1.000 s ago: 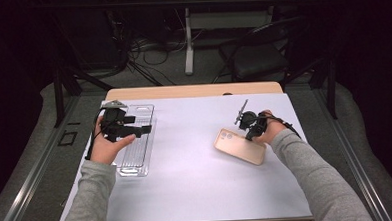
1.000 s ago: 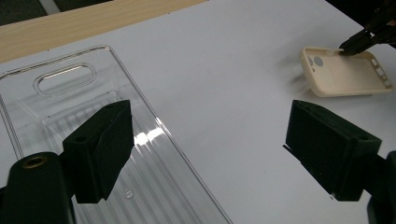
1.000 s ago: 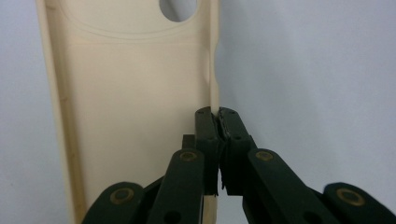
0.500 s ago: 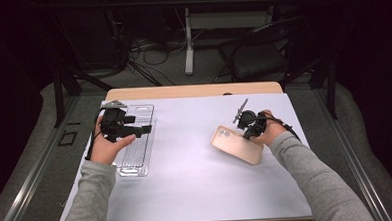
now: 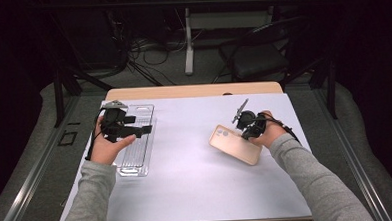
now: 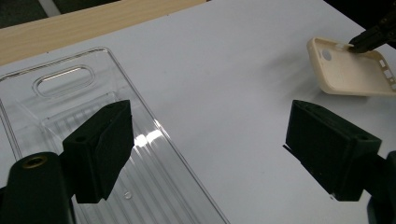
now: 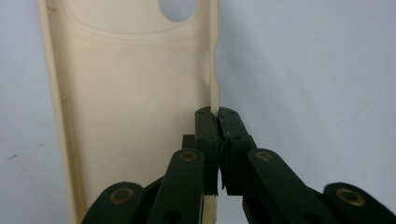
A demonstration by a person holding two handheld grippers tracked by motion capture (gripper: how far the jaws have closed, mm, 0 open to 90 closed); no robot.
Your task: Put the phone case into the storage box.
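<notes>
A cream phone case lies open side up on the white table, right of the middle. My right gripper is shut on it. In the right gripper view the two pads pinch the case's thin side wall, with the camera cut-out at the far end. From the left gripper view, the case looks slightly tilted, and the other gripper's tip is at its rim. My left gripper is open with nothing between its jaws. It hovers over the right edge of a clear plastic tray.
The clear tray is ribbed, has a slot handle at its far end and holds nothing. A wooden strip edges the table's far side. Beyond it are a dark chair and cables on the floor.
The right gripper has edged the phone case slightly to the left. The left hand has stayed where it was.
</notes>
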